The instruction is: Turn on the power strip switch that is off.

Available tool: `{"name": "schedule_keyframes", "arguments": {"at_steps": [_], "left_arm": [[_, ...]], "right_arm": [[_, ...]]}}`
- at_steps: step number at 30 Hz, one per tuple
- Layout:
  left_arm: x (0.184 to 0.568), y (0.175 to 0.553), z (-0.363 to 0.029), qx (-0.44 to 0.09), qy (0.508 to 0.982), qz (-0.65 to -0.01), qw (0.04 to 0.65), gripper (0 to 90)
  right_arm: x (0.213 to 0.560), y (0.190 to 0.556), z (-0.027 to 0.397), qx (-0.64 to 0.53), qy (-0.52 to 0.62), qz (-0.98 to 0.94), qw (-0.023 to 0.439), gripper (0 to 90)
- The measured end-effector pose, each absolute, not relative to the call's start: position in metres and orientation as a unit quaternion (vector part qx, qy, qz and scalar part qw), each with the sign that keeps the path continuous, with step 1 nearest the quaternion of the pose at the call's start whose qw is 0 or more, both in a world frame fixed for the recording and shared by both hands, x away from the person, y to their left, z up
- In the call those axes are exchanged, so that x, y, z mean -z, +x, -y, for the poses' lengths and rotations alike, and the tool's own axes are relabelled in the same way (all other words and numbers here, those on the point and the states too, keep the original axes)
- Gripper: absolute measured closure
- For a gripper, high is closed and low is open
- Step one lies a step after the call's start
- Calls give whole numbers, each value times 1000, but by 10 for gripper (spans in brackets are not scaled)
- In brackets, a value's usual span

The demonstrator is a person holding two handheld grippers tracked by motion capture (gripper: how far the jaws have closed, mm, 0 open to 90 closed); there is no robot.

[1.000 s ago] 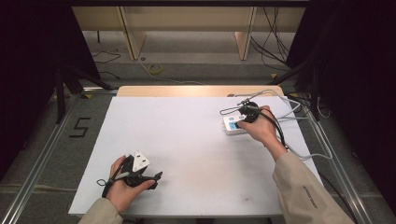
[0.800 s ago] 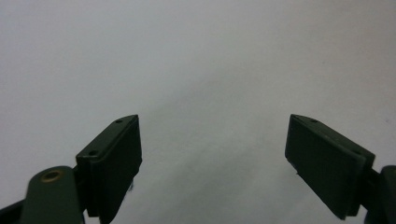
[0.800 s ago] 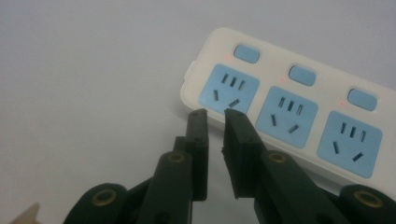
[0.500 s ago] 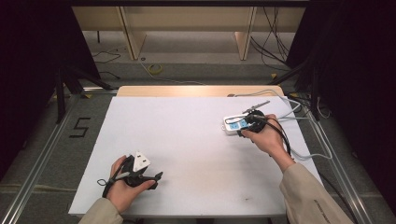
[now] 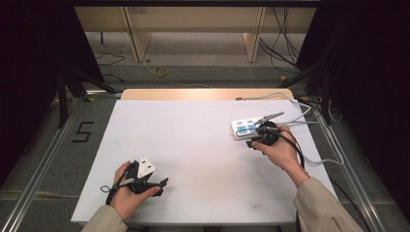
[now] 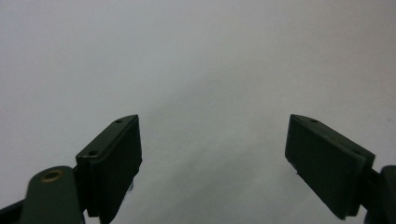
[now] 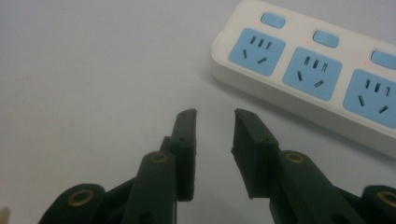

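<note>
Your right tool sits just beside the power strip, near its end, not touching it. Its jaws stand narrowly apart with nothing between them; they have just been opening. In the right gripper view the strip lies flat on the white worktop, up and to the right of the jaw tips: white body, blue socket faces, a small blue switch above each socket. Three sockets are visible there, the third cut by the frame edge.

High view: strip at the worktop's right side, toward the far edge, lying slantwise. Your right tool is on its near side, your hand behind it. Pale cords trail off the strip's far end toward the right edge of the worktop.

Your left tool rests low at the near left part of the worktop, well apart from the strip. Its jaws are wide, with bare white surface between them in the left gripper view.
</note>
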State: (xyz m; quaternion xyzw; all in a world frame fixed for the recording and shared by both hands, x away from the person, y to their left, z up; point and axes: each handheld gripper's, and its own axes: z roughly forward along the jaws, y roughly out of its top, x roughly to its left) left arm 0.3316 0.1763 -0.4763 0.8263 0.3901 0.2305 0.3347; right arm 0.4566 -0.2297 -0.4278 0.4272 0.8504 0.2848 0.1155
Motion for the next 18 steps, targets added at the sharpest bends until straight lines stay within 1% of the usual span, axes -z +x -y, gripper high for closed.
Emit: {"name": "schedule_keyframes", "arguments": {"at_steps": [11,18], "left_arm": [[477,332,-176,-231,825,-393,334,184],[477,334,-176,-230,822,-396,338,184]], "right_arm": [[440,425,243,-293,429,-847,113,686],[441,412,244,-301,422,-848,113,670]]}}
